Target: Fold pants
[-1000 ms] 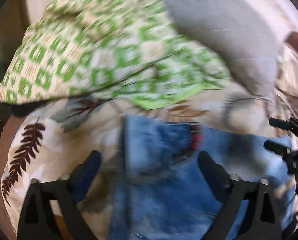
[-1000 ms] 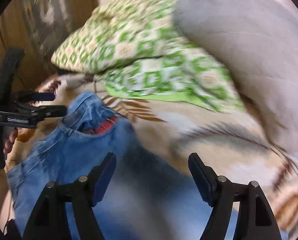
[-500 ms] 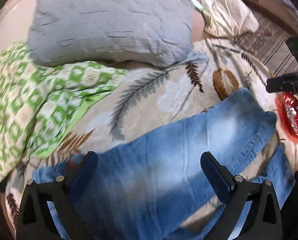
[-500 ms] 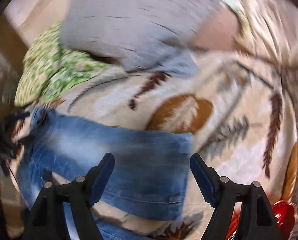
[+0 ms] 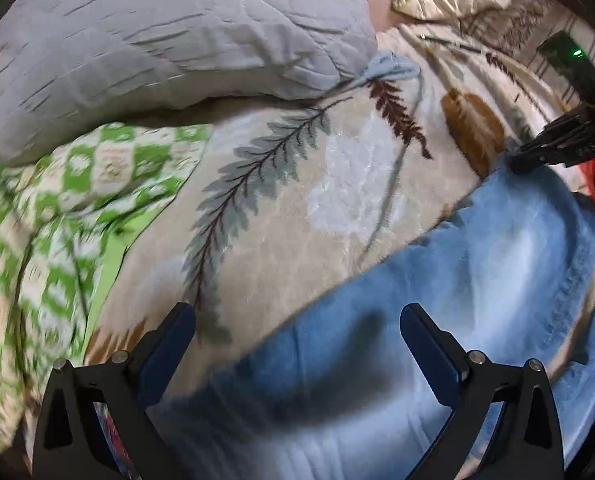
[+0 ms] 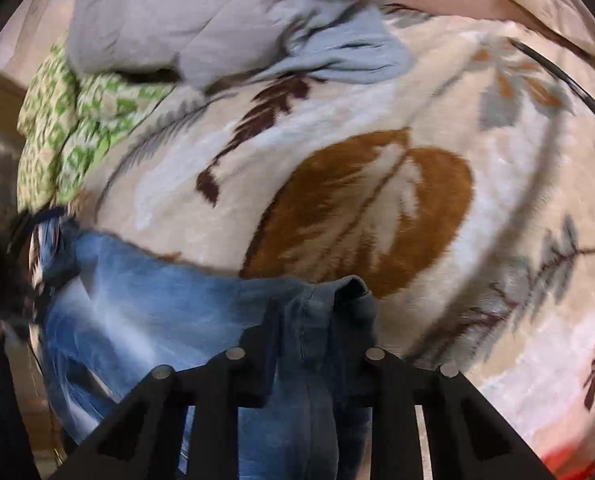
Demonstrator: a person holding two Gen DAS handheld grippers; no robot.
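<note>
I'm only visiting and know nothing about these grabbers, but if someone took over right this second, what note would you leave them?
Right gripper: its jaws have just been closing and now pinch a bunched fold at the leg end of the jeans.
Left gripper: open, above the jeans, pads touching nothing.
The jeans lie lengthwise on the leaf-print blanket; a grey pillow and green patterned cloth sit behind.
Done: one end gripped.
Left: grip with the left gripper, then fold; no fold shows yet.
</note>
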